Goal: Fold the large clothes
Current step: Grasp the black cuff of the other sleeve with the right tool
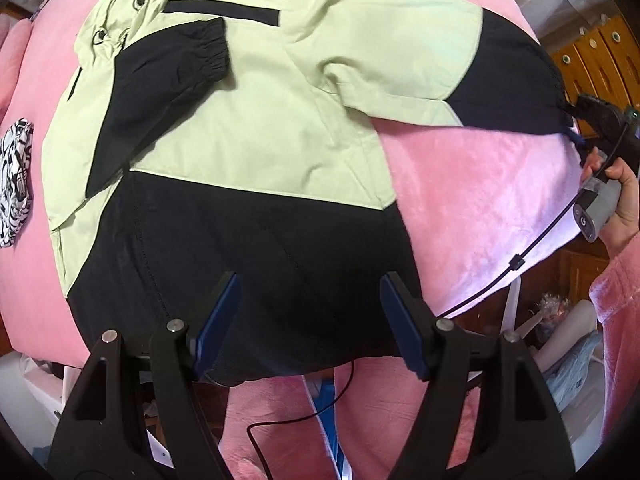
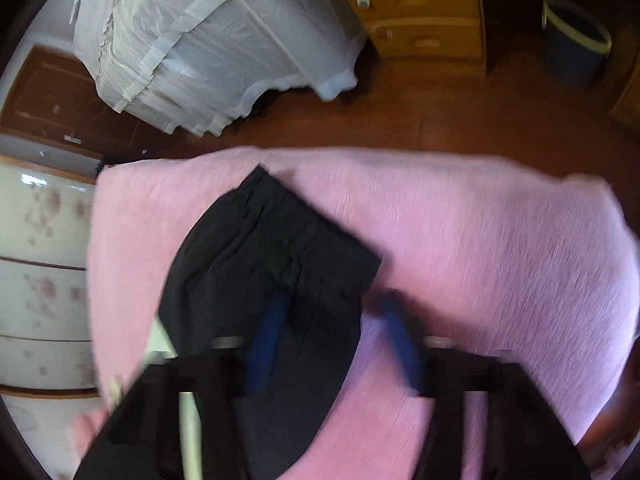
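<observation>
1. Jacket (image 1: 248, 128) lies spread on my pink blanket (image 1: 480, 184), one sleeve folded across.
2. Left gripper (image 1: 310, 320) released, hovering over the near hem.
3. Right gripper (image 2: 332, 340) spread apart, straddling the dark cuff (image 2: 272, 248) at right.

Left gripper (image 1: 310, 320) hovers with fingers spread wide; right gripper (image 2: 332, 344), hand-held, also has fingers apart.

A bed covered by a fuzzy pink blanket (image 1: 480, 184) carries everything. Ahead of the left gripper (image 1: 310, 320), a pale green and black jacket (image 1: 248, 128) lies spread flat on the blanket, one black-cuffed sleeve folded across its body and the other stretched out to the right, while a black-and-white patterned cloth (image 1: 14, 180) rests on the blanket far to the left. Under the right gripper (image 2: 332, 344), the black sleeve end (image 2: 272, 264) lies on the blanket.
</observation>
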The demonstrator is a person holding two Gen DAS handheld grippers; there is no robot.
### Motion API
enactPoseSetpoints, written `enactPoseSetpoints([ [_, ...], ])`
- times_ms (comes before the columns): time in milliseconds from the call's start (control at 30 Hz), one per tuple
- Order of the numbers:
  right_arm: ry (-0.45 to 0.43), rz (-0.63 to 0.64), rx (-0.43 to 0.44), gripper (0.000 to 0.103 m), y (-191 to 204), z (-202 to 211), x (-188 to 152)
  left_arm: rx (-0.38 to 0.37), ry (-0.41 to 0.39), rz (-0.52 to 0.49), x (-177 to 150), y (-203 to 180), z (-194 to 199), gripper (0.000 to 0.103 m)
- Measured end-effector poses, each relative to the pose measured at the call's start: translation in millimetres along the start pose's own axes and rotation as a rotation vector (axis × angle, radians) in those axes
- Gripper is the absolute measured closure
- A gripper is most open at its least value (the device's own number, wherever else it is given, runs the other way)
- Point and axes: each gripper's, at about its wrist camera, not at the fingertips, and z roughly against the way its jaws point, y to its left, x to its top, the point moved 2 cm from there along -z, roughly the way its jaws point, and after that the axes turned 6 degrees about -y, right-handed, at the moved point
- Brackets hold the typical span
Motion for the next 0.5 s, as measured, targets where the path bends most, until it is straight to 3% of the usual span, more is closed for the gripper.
enactPoseSetpoints([
  [33, -0.011, -0.016, 0.018, 0.088, 1.4, 0.2, 4.0, 0.006, -0.004, 0.01, 0.9, 4.0, 0.2, 0.034],
  [67, -0.018, -0.03, 0.032, 0.091, 3.1, -1.5, 4.8, 0.008, -0.008, 0.019, 1.2, 7.9, 0.6, 0.034],
  [167, -0.07, -0.058, 0.095, 0.093, 12.5, 11.2, 10.2, 0.005, -0.043, 0.045, 2.9, 24.6, 3.9, 0.034],
  [267, -0.117, -0.006, 0.131, 0.093, 37.6, 34.6, 11.1, 0.052, -0.068, 0.054, 5.7, 40.2, 6.1, 0.034],
  [500, -0.195, 0.173, 0.323, 0.093, 132.7, 108.0, -20.8, 0.023, -0.14, 0.204, 3.7, 108.6, 23.7, 0.034],
])
